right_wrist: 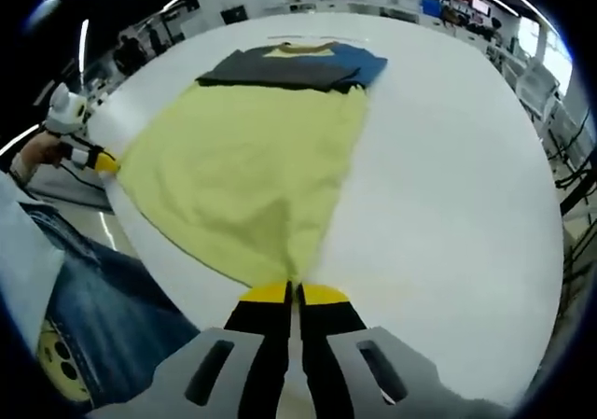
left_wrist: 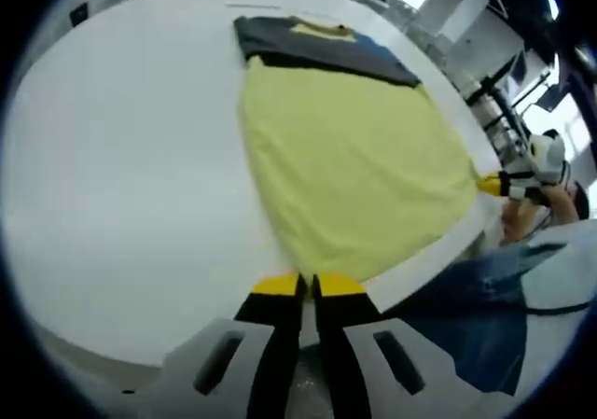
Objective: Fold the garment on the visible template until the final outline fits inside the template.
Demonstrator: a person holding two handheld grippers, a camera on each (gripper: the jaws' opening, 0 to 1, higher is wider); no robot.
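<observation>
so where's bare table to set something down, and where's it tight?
Free: the wide white table beside the shirt's long edge in the right gripper view, and the white stretch on its other side in the left gripper view. Crowded: the near hem, where the left hand-held gripper and right hand-held gripper pinch its corners at the table edge.

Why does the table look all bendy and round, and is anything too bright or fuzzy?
In the left gripper view the fisheye lens bows the white table, and the windows at top right glare white. In the right gripper view the table edge curves too, ceiling lights streak at upper left, and the yellow shirt looks soft, slightly blurred.
</observation>
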